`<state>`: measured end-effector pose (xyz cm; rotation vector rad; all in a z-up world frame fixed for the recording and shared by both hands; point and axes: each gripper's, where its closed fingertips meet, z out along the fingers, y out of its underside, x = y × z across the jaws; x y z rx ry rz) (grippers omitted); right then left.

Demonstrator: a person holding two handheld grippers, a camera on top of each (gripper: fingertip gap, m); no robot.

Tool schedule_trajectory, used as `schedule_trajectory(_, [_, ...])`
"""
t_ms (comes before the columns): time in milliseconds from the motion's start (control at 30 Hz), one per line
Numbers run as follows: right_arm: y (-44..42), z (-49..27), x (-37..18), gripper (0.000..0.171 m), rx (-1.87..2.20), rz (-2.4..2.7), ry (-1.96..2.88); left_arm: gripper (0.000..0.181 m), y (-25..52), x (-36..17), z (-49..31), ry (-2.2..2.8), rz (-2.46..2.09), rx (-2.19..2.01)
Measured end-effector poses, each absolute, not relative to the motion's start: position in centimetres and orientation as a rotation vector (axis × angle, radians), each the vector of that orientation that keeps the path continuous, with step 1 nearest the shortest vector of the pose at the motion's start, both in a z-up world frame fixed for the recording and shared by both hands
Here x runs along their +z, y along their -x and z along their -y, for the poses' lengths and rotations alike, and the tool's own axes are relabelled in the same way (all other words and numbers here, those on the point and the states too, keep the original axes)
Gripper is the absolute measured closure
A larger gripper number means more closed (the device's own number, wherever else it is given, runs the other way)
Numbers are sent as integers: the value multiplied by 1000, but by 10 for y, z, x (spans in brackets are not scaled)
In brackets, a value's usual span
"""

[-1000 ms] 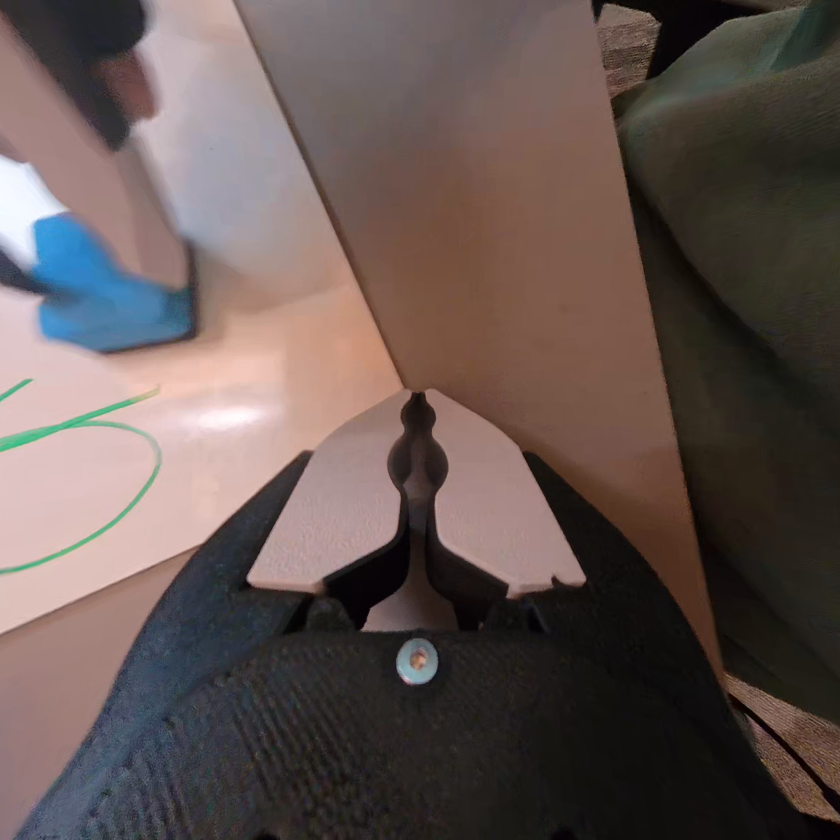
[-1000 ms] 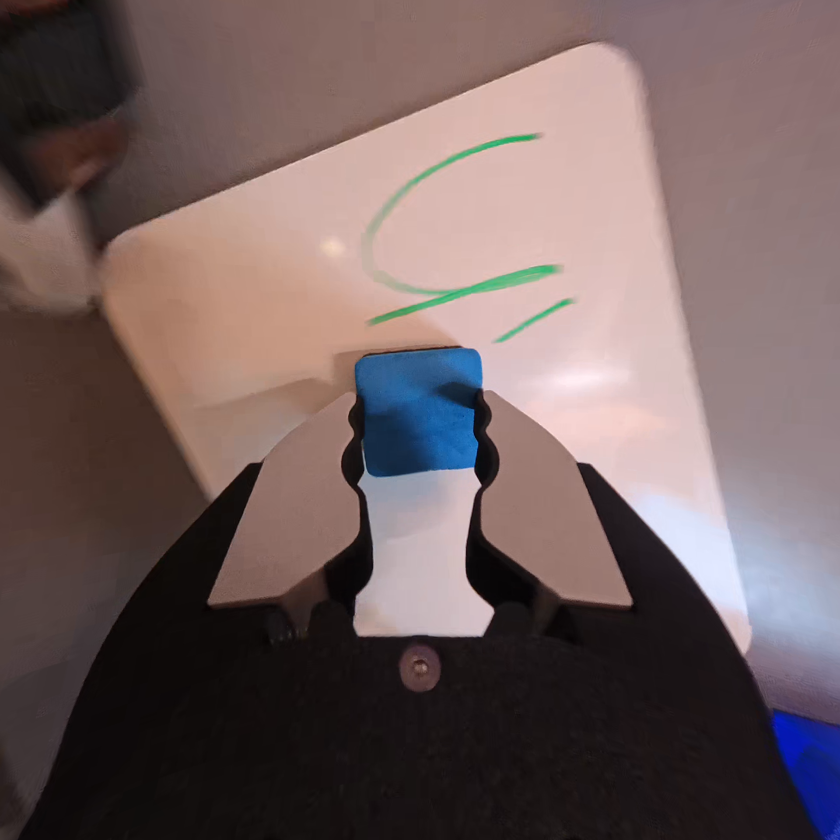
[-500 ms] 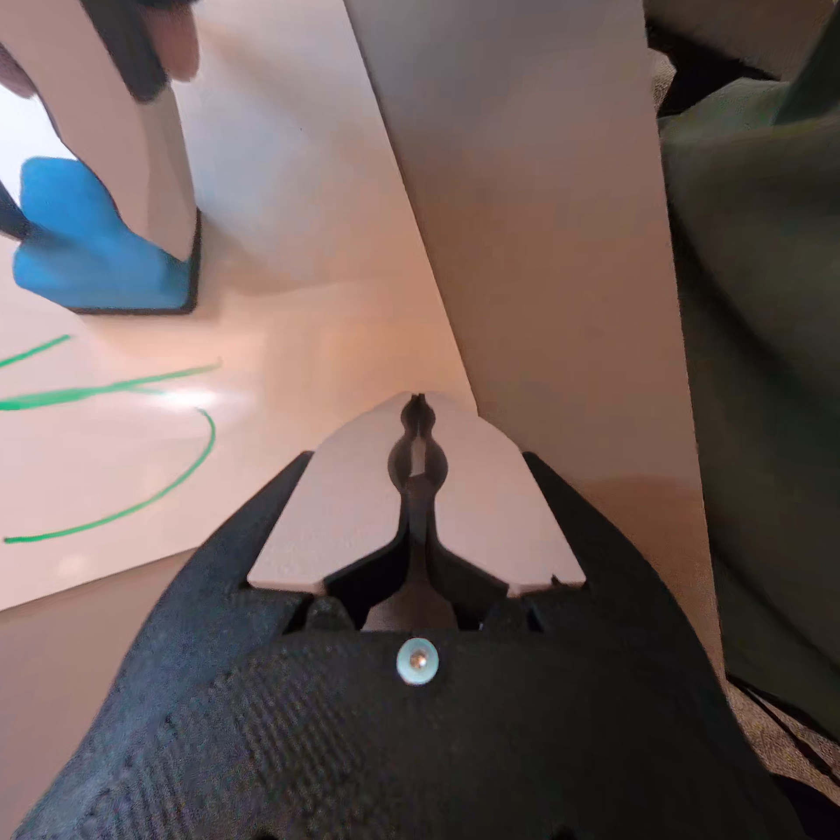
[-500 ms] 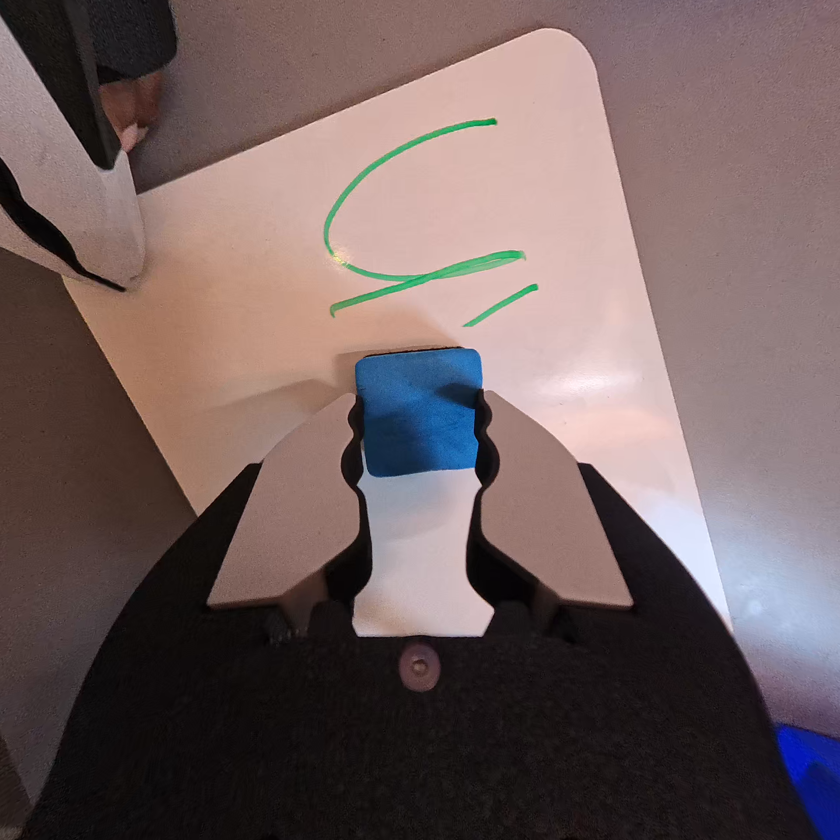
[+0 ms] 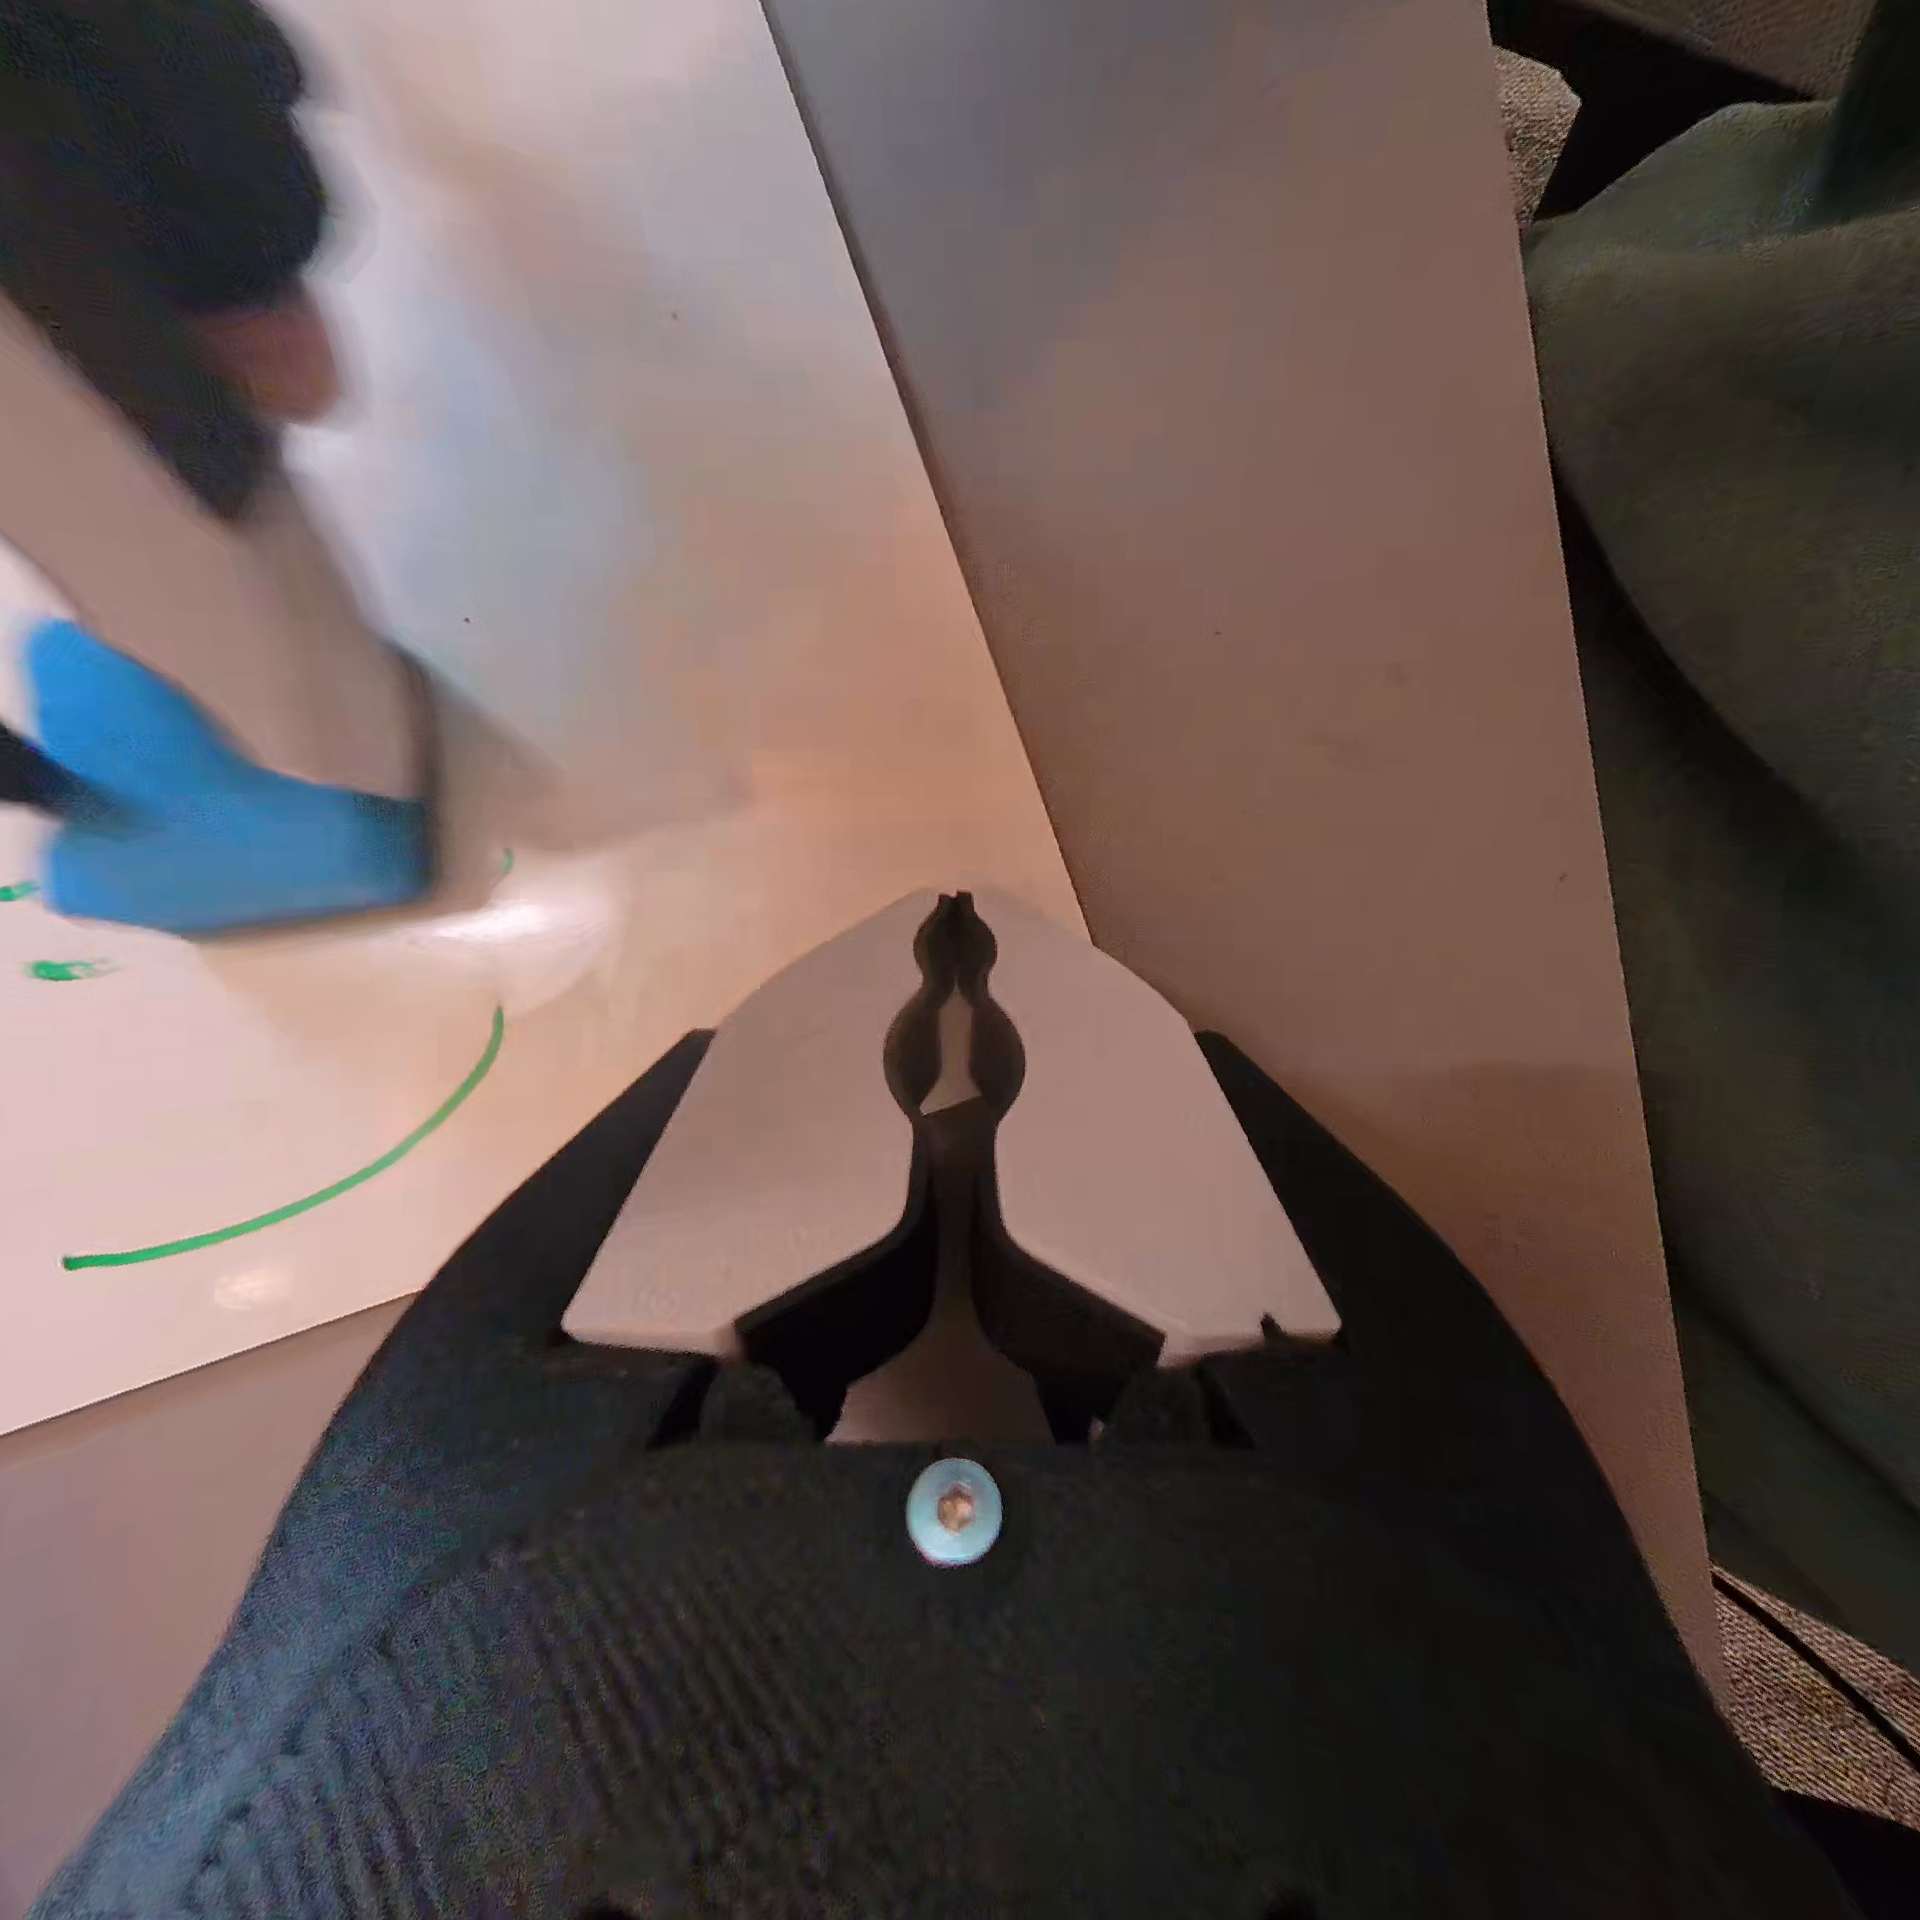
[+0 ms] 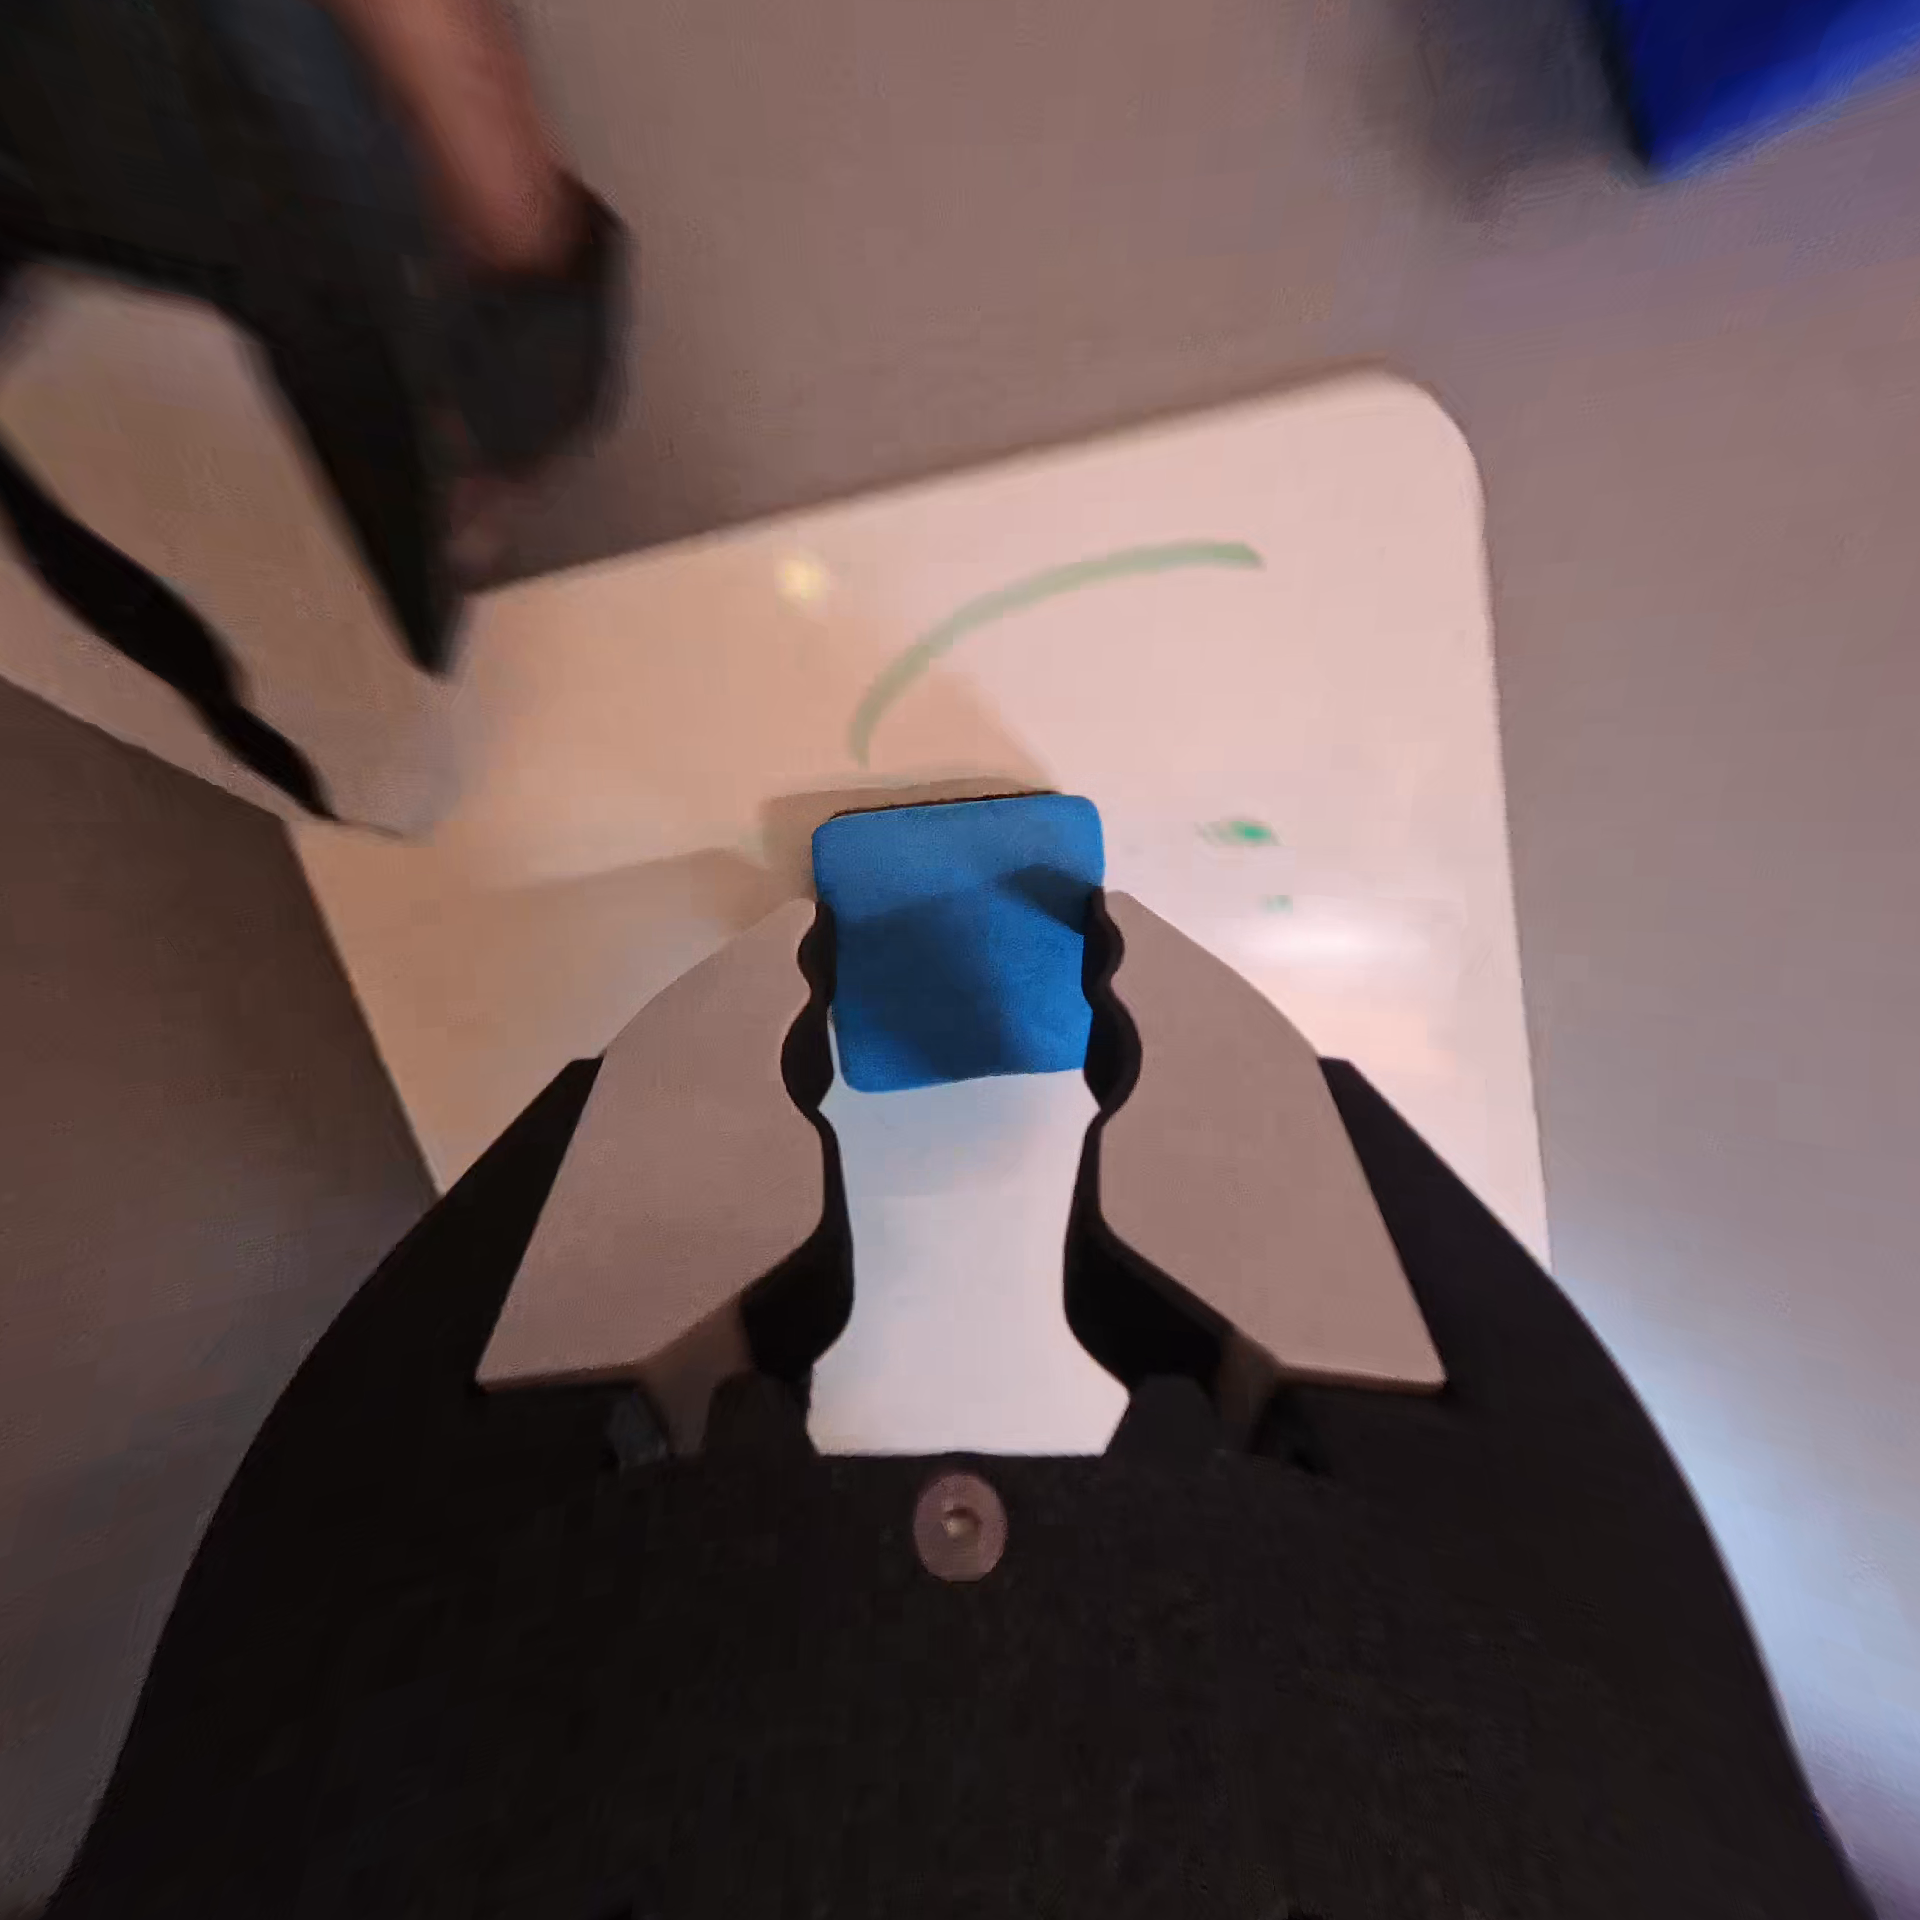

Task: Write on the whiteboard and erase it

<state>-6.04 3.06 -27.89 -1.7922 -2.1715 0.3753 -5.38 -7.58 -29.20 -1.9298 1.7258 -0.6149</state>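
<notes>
Left wrist view: left hand-held gripper (image 5: 956, 906) clenched on nothing, tips resting at the near edge of the whiteboard (image 5: 644, 540), which lay flat on the desk (image 5: 1247, 520). Right hand-held gripper (image 5: 239, 727), blurred, pressed the blue eraser (image 5: 229, 831) onto the board. One green arc (image 5: 343, 1184) and small green specks (image 5: 62, 971) not yet wiped. Green cloth (image 5: 1745, 727) lay past the desk's right edge, clear of the work.

Right wrist view: right hand-held gripper (image 6: 956, 935) grasped the eraser (image 6: 956, 945) by its sides, its face on the whiteboard (image 6: 1351, 1039) mid-board. Arc (image 6: 1018, 613) sat toward the far edge. Left hand-held gripper (image 6: 343, 748) stood at the board's left corner.

Risk: the board may slide under the strokes if the left one is not pinning it; the eraser may twist in the grip and leave specks.
</notes>
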Motion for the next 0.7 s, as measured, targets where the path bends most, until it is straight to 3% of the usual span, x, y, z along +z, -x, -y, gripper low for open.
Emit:
schedule_trajectory(67, [82, -17, -279, 125, 362, 2205, 1710, 181, 53, -292, 79, 1927, -1735, -630])
schedule_trajectory(200, [80, -99, -279, 125, 426, 1923, 1916, 181, 52, -292, 77, 1921, -1721, -607])
schedule_trajectory(400, [77, -3, -279, 125, 399, 2271, 1635, 181, 52, -291, 78, 1918, -1729, -593])
schedule_trajectory(567, [84, -108, -279, 125, 428, 1923, 1924, 181, 51, -291, 80, 1911, -1719, -585])
schedule_trajectory(700, [78, -12, -279, 125, 452, 2218, 1682, 181, 51, -291, 80, 1901, -1736, -566])
